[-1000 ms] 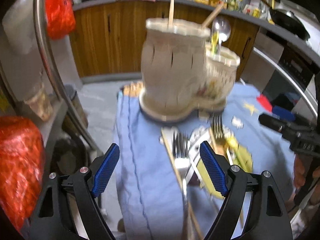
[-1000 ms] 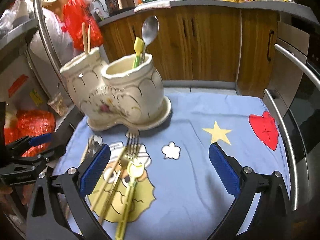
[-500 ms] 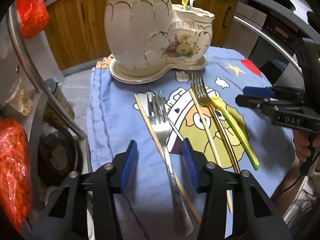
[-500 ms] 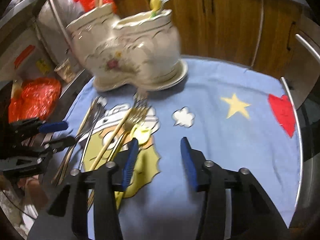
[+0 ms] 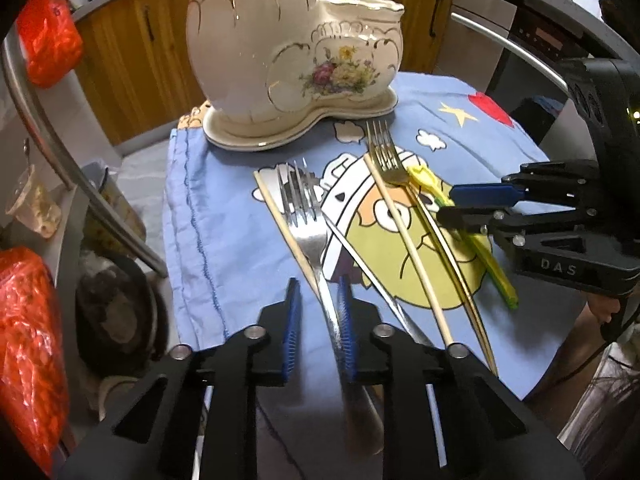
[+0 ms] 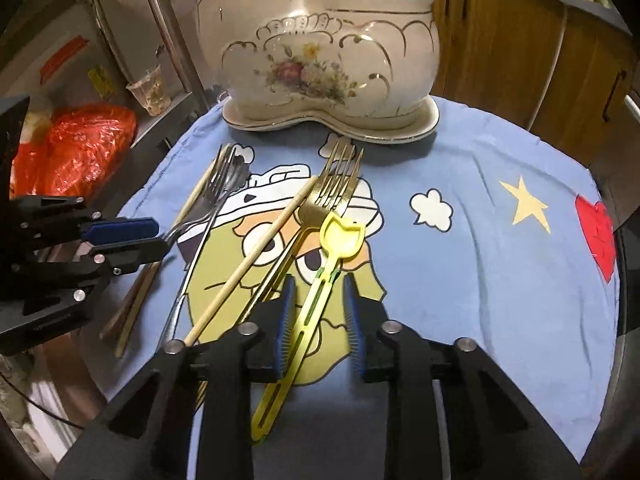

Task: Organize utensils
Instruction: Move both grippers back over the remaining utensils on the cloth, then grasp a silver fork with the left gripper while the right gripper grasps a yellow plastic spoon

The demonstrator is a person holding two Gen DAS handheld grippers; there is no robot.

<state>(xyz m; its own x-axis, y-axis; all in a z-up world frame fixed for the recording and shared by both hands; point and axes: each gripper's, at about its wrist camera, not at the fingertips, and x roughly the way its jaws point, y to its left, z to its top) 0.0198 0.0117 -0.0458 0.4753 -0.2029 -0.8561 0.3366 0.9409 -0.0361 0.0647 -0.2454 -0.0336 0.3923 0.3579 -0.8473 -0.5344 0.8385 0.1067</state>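
Left gripper (image 5: 318, 322): low over the near edge of the cloth, blue pads drawn in close on either side of the silver fork's handle. Narrow gap, and I honestly can't tell if the pads are actually pinching it.

Silver fork (image 5: 306, 220): lying flat on the blue cloth (image 5: 224, 200), tines aimed at the holder, a pale chopstick (image 5: 280, 220) just beside it and a second steel utensil crossing under it.

Right gripper (image 6: 318, 322): jaws partly apart, straddling the yellow spoon's handle with daylight showing on both sides, so it isn't clamped on anything.

Yellow spoon (image 6: 320, 276): plastic, slotted handle, flat on the cartoon print, its scoop overlapping the gold fork (image 6: 332, 188).

Other chopstick (image 6: 256, 256): lies diagonally just left of the gold fork.

Holder (image 6: 320, 52): cream ceramic two-pot piece with gold trim and a flower decal, at the far end of the cloth. A metal spoon and something yellow stick up from the lower pot.

Writing: the only readable lettering is "DAS" (image 5: 558, 268) embossed on the right gripper's body, seen from the left camera. Labels on the counter bottles are too small to read.
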